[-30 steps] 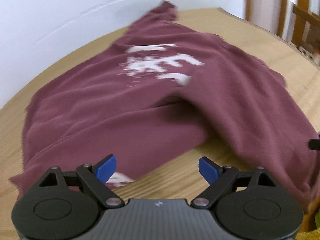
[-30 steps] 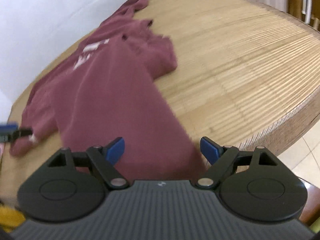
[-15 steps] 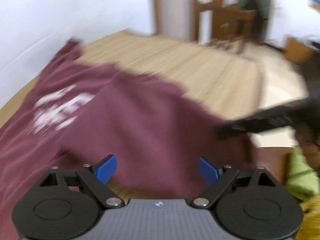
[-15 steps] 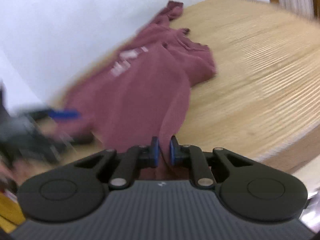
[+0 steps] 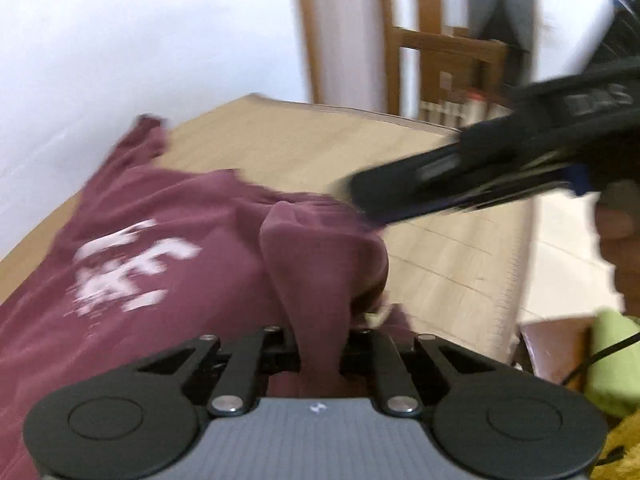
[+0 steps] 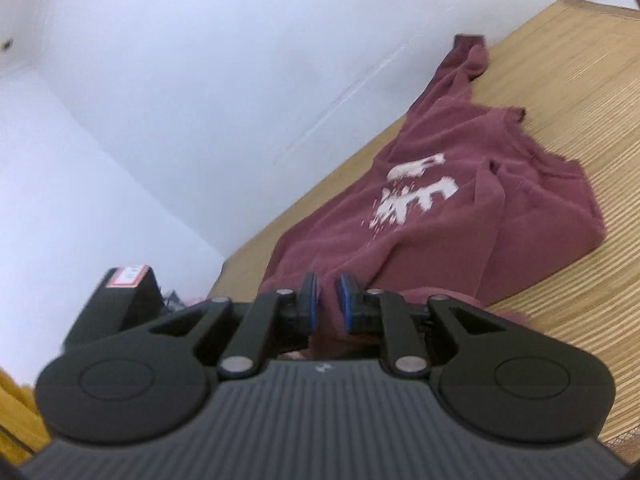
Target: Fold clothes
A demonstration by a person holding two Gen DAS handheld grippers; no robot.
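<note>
Left gripper (image 5: 318,354) first: its jaws are clamped tight on a bunched ridge of the maroon sweatshirt (image 5: 168,240), and the cloth rises out of the pinch in a thick fold. Right gripper (image 6: 328,304) next: blue pads (image 6: 347,300) close together with a strip of the same maroon fabric between them, but the jaws are easing apart, so that hold looks the weaker of the two. In the left wrist view the right tool crosses the upper right as a blurred dark bar, a hand behind it.

Out from the grippers, the sweatshirt lies on the ribbed wooden table (image 6: 580,92) by the white wall (image 6: 200,80), white print (image 6: 416,192) facing up, one sleeve trailing toward the far corner, the near part lifted and rumpled.

The step, as I read it, is carrying the near edge over the body. To do it well, the right pinch wants to be firm before any more pulling, or the cloth could slip out. Both hands should travel together at matching height, keeping the edge taut between them so the fold line runs straight. The left has a fat wad rather than a clean edge, so lay it down gently and let it spread. Watch that far sleeve: it may drag out of line.
</note>
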